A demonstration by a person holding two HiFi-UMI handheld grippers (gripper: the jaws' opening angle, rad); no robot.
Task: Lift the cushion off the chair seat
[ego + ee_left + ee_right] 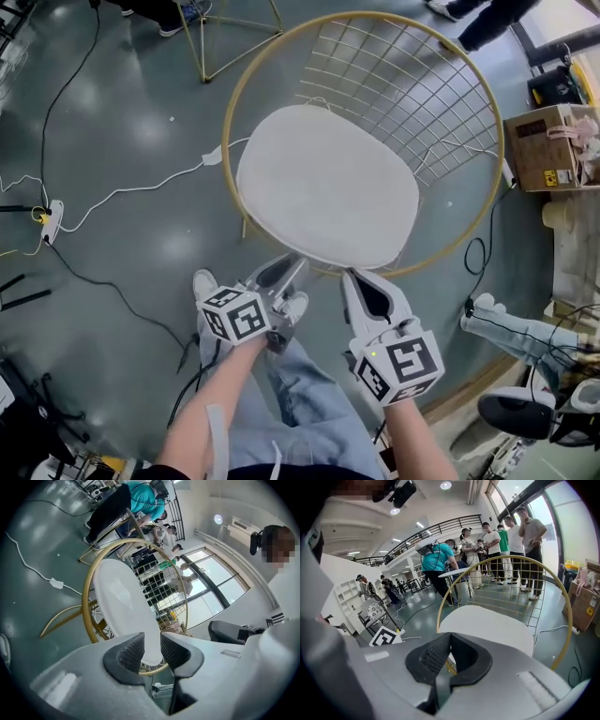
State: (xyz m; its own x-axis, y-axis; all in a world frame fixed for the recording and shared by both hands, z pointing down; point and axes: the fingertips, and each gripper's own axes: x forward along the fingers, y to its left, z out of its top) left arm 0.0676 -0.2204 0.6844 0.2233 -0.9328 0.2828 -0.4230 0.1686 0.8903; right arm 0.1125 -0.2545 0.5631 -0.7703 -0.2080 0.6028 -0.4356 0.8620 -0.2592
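**Cushion flat on seat; both grippers at near rim**

Found the white cushion lying flat on the seat of the round chair, inside the gold hoop and in front of the wire-grid backrest. Noted no lifted edge or corner in any view.

Located the left gripper at the cushion's near left edge, pointing toward it. Confirmed in the left gripper view that the jaws stand apart, with the cushion's near edge showing in the gap between the ribbed pads. Could not establish whether either pad touches the fabric; saw no squeeze or dent in it.

Located the right gripper just beside the left one, with its tip at the near rim of the hoop. Confirmed in the right gripper view that the jaws are clenched, tips meeting, with nothing caught between them. Placed the cushion beyond those tips, apart from them.

Recorded a grey polished floor with a white cable running toward the chair's left side, and a cardboard box well apart on the right.
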